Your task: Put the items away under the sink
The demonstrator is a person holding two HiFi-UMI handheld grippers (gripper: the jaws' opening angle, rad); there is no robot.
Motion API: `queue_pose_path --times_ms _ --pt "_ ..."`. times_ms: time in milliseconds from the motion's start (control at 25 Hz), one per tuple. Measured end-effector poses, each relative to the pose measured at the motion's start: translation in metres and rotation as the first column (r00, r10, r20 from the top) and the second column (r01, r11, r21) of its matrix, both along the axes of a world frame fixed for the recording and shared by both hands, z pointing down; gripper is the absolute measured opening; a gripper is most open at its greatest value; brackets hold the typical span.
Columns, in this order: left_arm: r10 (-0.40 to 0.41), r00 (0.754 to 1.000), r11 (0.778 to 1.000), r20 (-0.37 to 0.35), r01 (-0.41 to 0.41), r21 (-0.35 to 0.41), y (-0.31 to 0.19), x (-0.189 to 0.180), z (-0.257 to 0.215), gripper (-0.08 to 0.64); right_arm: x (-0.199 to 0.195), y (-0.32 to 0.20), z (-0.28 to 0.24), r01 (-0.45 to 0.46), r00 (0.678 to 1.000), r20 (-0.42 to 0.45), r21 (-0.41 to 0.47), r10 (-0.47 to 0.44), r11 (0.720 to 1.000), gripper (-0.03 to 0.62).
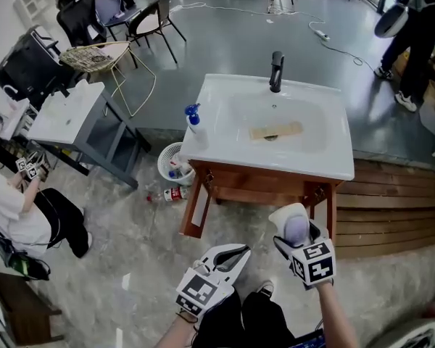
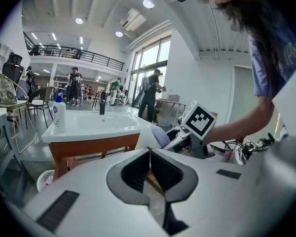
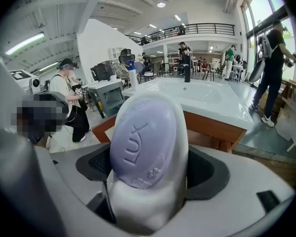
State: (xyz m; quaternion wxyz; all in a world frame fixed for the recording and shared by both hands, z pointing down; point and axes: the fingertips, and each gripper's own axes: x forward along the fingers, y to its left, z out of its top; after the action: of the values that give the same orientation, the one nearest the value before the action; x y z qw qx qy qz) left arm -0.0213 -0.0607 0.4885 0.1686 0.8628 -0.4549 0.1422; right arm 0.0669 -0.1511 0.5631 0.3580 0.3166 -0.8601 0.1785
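Observation:
A white sink (image 1: pixel 326 162) with a black tap (image 1: pixel 276 71) rests on a brown wooden stand (image 1: pixel 261 187). A white spray bottle with a blue head (image 1: pixel 195 125) stands on its left rim, and a tan cloth (image 1: pixel 275 131) lies in the basin. My right gripper (image 1: pixel 297 230) is held in front of the stand, shut on a white soap dish (image 3: pixel 153 201) that carries a purple soap bar (image 3: pixel 143 147). My left gripper (image 1: pixel 232 256) hangs lower left of it, shut and empty, its jaws pressed together in the left gripper view (image 2: pixel 149 154).
A white basket (image 1: pixel 175 164) with bottles stands left of the stand, and a bottle (image 1: pixel 172 193) lies on the floor beside it. Wooden decking (image 1: pixel 391 201) runs to the right. A grey table (image 1: pixel 65 114) and a seated person (image 1: pixel 14 216) are at left.

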Motion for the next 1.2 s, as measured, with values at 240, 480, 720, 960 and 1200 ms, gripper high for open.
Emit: queue_pose_path --times_ms 240,480,720,960,1200 --pt "0.017 1.0 1.0 0.002 -0.017 -0.002 -0.014 -0.017 0.029 0.017 -0.03 -0.017 0.029 0.029 0.999 -0.017 0.016 -0.028 0.999 0.44" --pt "0.045 0.999 0.999 0.002 -0.045 0.023 -0.032 -0.032 0.067 0.017 -0.059 -0.032 0.072 0.036 0.999 -0.028 0.009 -0.036 0.999 0.44" --pt "0.054 0.998 0.998 -0.022 -0.053 0.015 -0.053 -0.041 0.11 0.017 -0.072 -0.053 0.117 -0.012 1.0 -0.027 -0.001 0.012 1.0 0.44" --pt "0.06 0.997 0.998 -0.056 -0.059 0.008 -0.073 -0.047 0.141 0.017 -0.079 -0.067 0.161 -0.072 0.997 -0.03 -0.026 0.071 0.997 0.44" --pt "0.09 0.995 0.996 -0.047 -0.09 0.003 -0.089 -0.048 0.172 0.017 -0.092 -0.088 0.201 -0.105 0.994 -0.028 -0.029 0.104 0.994 0.439"
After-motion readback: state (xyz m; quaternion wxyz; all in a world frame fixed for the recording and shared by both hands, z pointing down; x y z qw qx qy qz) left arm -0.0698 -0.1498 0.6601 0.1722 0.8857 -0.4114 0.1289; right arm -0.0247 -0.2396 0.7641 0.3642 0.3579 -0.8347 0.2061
